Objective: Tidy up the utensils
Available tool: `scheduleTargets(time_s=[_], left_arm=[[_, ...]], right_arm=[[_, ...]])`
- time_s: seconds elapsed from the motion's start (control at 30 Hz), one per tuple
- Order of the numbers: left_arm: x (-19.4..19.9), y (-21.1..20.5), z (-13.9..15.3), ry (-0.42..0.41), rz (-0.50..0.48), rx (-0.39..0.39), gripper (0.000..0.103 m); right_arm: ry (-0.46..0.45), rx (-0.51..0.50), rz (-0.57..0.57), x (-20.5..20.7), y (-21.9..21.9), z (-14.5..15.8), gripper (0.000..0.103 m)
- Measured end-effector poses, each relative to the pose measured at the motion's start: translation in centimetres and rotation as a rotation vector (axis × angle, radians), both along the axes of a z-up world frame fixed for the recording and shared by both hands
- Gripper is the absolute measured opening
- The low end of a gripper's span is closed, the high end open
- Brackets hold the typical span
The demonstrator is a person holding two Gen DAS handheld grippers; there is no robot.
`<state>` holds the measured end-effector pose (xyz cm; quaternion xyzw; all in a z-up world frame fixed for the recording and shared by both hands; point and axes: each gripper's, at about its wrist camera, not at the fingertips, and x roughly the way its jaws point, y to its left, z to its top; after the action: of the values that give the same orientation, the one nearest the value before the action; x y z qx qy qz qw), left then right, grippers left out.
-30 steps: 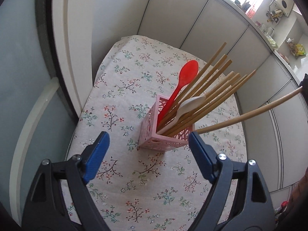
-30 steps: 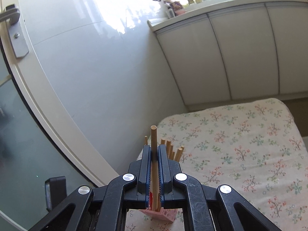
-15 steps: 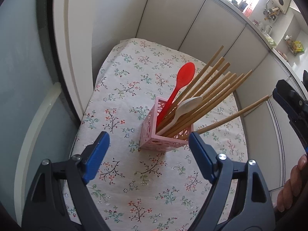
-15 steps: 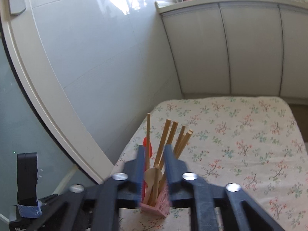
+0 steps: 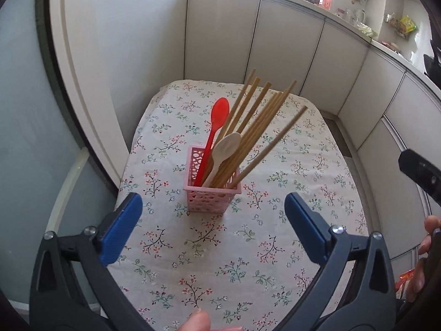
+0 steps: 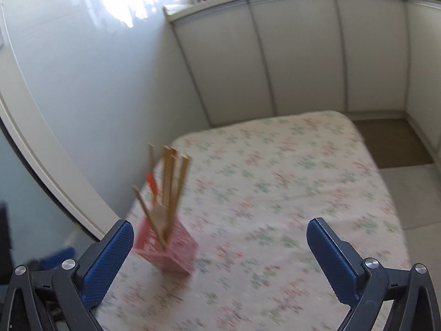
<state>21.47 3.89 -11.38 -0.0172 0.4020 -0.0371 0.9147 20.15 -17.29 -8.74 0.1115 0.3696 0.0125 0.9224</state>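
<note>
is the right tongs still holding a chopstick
No, the right tongs stand wide open with nothing between the blue pads, and the wooden chopsticks all sit in the pink perforated plastic basket.

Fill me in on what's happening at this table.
A person is sorting utensils with a hand-held gripper in each hand. The pink basket on the floral tablecloth already holds the wooden chopsticks, a red spoon and a white spoon. The left hand-held gripper hangs open in front of the basket, holding nothing. The right hand-held gripper is open and empty too, off to the basket's side.
</note>
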Motion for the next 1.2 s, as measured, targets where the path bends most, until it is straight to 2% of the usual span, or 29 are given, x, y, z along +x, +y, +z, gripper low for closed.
scheduleTargets(time_s=[0.13,0.37,0.53,0.83,1.2], left_arm=[[-2.0,-2.0,0.5,-0.008,-0.032,0.053,0.103],[-4.0,-3.2,0.9,-0.046,-0.038,0.071,0.103],[-4.5,-3.8,0.6,-0.05,-0.03,0.072,0.103],[-4.2,-4.1,0.2,-0.048,-0.021,0.093,0.103],[-4.3,-3.9,0.1,-0.042,-0.017,0.095,0.103]], right_arm=[[0.003,-0.095,-0.062,-2.7,-0.8,-0.5,0.103],[0.009,-0.112,-0.138,-5.6,-2.3,-0.9,0.103],[-0.009,-0.135,-0.133,-5.8,-2.0,-0.6,0.103],[0.051,-0.129,-0.107,-4.9,-1.9,-2.1,0.103],[0.057,-0.141,-0.099,-4.9,-1.4,-2.1,0.103]])
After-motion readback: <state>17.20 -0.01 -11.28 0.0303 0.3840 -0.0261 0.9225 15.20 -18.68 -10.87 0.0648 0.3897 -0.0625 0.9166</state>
